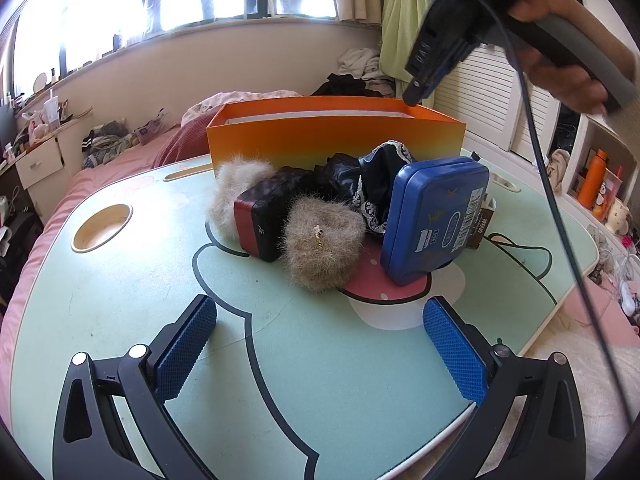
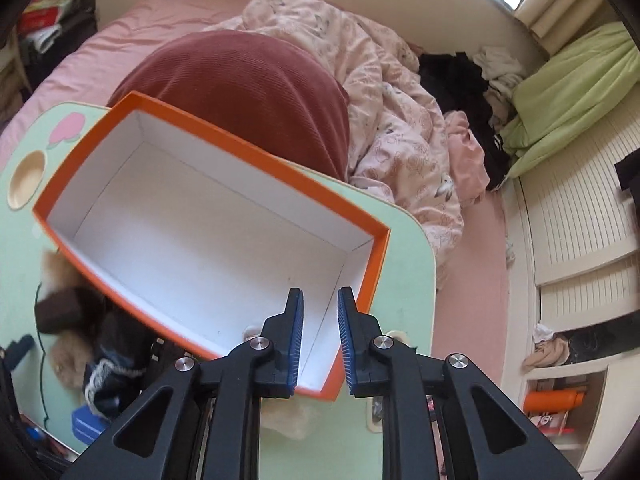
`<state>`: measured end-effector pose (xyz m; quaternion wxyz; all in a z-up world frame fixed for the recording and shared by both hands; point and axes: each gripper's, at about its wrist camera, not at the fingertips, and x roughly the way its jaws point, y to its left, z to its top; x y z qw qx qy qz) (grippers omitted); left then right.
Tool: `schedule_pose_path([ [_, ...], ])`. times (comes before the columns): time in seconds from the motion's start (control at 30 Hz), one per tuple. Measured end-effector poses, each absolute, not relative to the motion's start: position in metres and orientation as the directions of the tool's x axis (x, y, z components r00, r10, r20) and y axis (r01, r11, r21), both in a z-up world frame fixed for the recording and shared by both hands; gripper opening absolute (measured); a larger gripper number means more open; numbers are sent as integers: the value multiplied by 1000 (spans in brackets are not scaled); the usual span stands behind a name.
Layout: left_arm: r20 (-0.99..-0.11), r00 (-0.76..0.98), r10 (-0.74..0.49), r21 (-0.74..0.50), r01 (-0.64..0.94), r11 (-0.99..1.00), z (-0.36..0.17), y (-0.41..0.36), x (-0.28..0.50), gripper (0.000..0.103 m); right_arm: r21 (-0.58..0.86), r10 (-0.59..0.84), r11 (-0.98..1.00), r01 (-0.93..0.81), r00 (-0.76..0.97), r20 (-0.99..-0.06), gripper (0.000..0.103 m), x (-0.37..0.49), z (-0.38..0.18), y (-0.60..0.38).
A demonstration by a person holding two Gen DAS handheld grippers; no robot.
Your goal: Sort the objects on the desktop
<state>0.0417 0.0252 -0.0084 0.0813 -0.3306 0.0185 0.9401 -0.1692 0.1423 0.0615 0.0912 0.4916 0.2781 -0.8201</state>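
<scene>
L gripper point(image 1: 320, 344) sits low over the near edge of the table point(image 1: 120, 264), angled down, jaws wide w/ nothing between the blue pads point(image 1: 184, 352). Bare mint tabletop between it and the pile, so there's open room at the near side & far left by the cup recess point(image 1: 102, 226).

Pile at table centre, L to R: pale fur ball point(image 1: 236, 192), red/black case point(image 1: 268, 216) leaning on it, tan fur ball point(image 1: 320, 248) just in front, black lace cloth point(image 1: 360, 184) behind, blue tin point(image 1: 436, 216) standing on edge, tilted, at the right. All touching or nearly so. Orange box point(image 1: 336, 136) stands right behind the pile at the far edge, open top.

R gripper point(image 2: 320, 308) is up in the air over the box's right end, pointing steeply down; hand point(image 1: 560, 40) wraps its grip at top right in the L view, cable hanging down the right side. Jaws narrow, a slim gap left, nothing held. Box interior point(image 2: 200, 248) white & bare below it. Box's far wall runs close along the table's far edge; bed w/ a maroon pillow point(image 2: 248, 92) & pink quilt point(image 2: 380, 120) beyond. Narrow strip of table is free right of the box.
</scene>
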Motion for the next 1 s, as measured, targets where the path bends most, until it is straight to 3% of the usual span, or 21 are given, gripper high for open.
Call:
schedule_pose_path([
  [0.17, -651, -745, 146, -5, -188, -982, 6, 19, 52, 103, -401, 58, -829, 391, -651, -757, 37, -127, 70, 165],
  [0.27, -542, -824, 165, -2, -196, -981, 50, 3, 71, 103, -360, -18, -848, 388, -701, -713, 45, -91, 74, 187],
  [0.33, -405, -902, 149, -1, -162, -987, 90, -8, 75, 103, -325, -63, -858, 398, -710, -701, 53, -75, 71, 199],
  [0.43, -306, -939, 158, -39, -154, -987, 129, -16, 54, 103, -343, -62, -860, 377, -746, -663, 54, -55, 58, 212],
  [0.5, -384, -902, 199, -75, -184, -980, 146, -15, 15, 103, -368, -41, -858, 358, -763, -646, 54, -49, 47, 217],
  [0.53, -483, -838, 254, -130, -219, -967, 151, -12, -17, 103, -363, -45, -861, 358, -762, -646, 54, -46, 44, 220],
  [0.63, -632, -694, 344, -263, -225, -938, 145, -2, -79, 102, -325, -68, -876, 358, -757, -650, 54, -42, 39, 228],
  [0.67, -673, -654, 347, -279, -210, -937, 139, 5, -96, 93, -322, -71, -878, 354, -761, -645, 54, -42, 36, 232],
  [0.7, -724, -596, 347, -278, -208, -938, 131, 17, -117, 78, -322, -71, -879, 352, -764, -642, 55, -40, 34, 233],
  [0.73, -764, -546, 343, -267, -216, -939, 121, 30, -130, 71, -317, -74, -881, 352, -764, -641, 57, -38, 32, 236],
  [0.8, -829, -444, 339, -262, -226, -938, 103, 48, -153, 61, -300, -89, -882, 363, -754, -650, 58, -32, 27, 239],
  [1.0, -908, -174, 380, -366, -110, -924, 55, 97, -210, 61, -243, -117, -901, 358, -744, -658, 58, -25, 23, 259],
])
